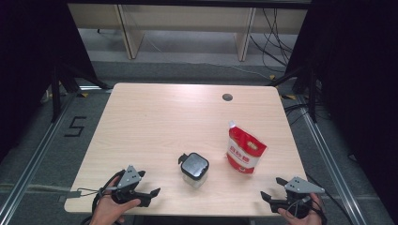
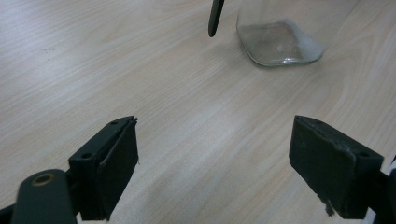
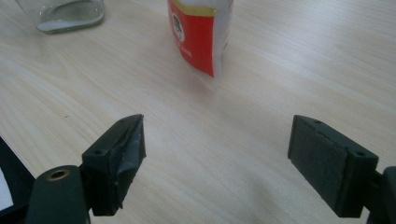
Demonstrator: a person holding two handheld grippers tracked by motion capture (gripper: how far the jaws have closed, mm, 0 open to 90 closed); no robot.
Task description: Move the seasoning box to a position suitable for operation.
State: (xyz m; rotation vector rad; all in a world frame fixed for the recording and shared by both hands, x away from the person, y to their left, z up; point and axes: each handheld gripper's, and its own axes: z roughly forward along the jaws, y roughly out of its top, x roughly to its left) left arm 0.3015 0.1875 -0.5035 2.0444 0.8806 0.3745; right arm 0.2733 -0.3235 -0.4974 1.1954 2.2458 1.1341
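Glass jar with a black lid sits near the front middle of the table; red-and-white spout pouch stands just to its right, apart from it. Both grippers rest at the near edge, jaws spread wide, nothing between them: left gripper left of the jar, right gripper below the pouch. In the left gripper view the jar has clear, rounded-square walls and a thin layer of white grains at the bottom. Likely rigid, smooth, somewhat slippery, breakable if tipped; best grip looks like across the flat side walls below the lid. The pouch looks soft and crushable, probably light; hold the upper body or near the spout. Plenty of bare table behind and left; the front edge is close to both grippers, so pulls toward the person risk a drop.
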